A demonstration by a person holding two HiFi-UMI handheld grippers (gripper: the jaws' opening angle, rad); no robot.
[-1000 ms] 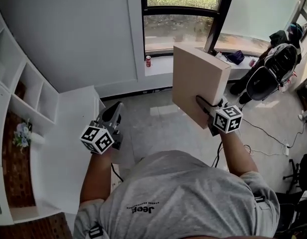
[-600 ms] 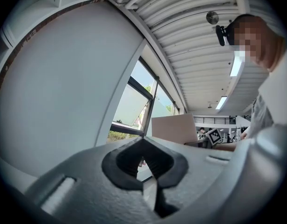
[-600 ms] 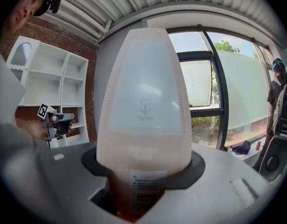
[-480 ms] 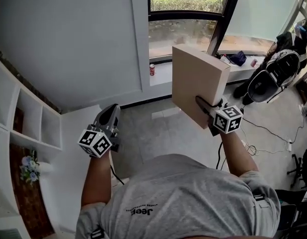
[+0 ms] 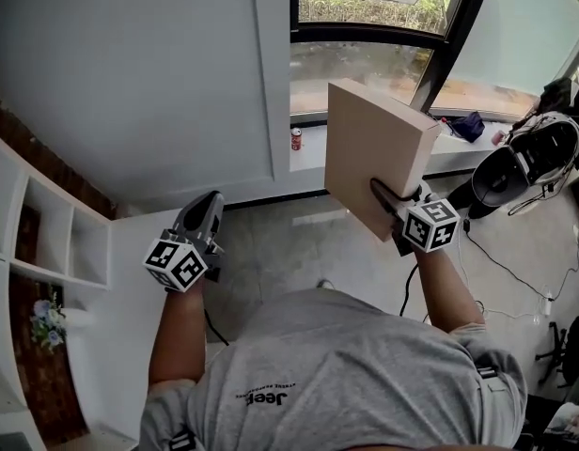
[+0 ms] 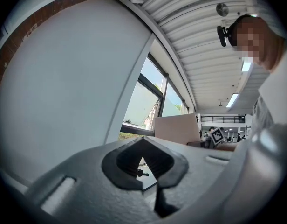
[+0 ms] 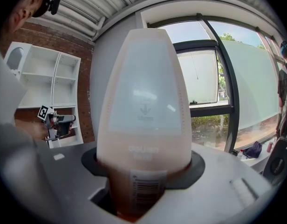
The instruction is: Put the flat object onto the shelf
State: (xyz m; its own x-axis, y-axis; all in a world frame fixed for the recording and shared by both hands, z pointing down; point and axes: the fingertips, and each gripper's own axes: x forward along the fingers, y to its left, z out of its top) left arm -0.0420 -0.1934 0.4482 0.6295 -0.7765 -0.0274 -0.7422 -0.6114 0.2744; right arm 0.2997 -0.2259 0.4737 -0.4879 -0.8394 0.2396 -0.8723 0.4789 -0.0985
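The flat object is a tan cardboard box (image 5: 374,153), held upright above the floor in front of the window. My right gripper (image 5: 388,200) is shut on its lower edge; in the right gripper view the box (image 7: 143,101) fills the space between the jaws, barcode end down. My left gripper (image 5: 207,216) hangs at the left, shut and empty, its pads meeting in the left gripper view (image 6: 146,167), where the box (image 6: 177,129) shows beyond them. The white shelf (image 5: 45,242) with open compartments stands against the brick wall at the far left, and appears in the right gripper view (image 7: 50,78) too.
A white counter (image 5: 111,327) runs below the shelf, with a small bunch of flowers (image 5: 47,322) at its left. A red can (image 5: 295,139) stands on the window sill. A dark bag (image 5: 534,158) and cables (image 5: 501,271) lie on the floor at the right.
The head view has swung: shelf and counter slid toward the left edge, the window and can shifted right. Both grippers keep their pose, the box still held.
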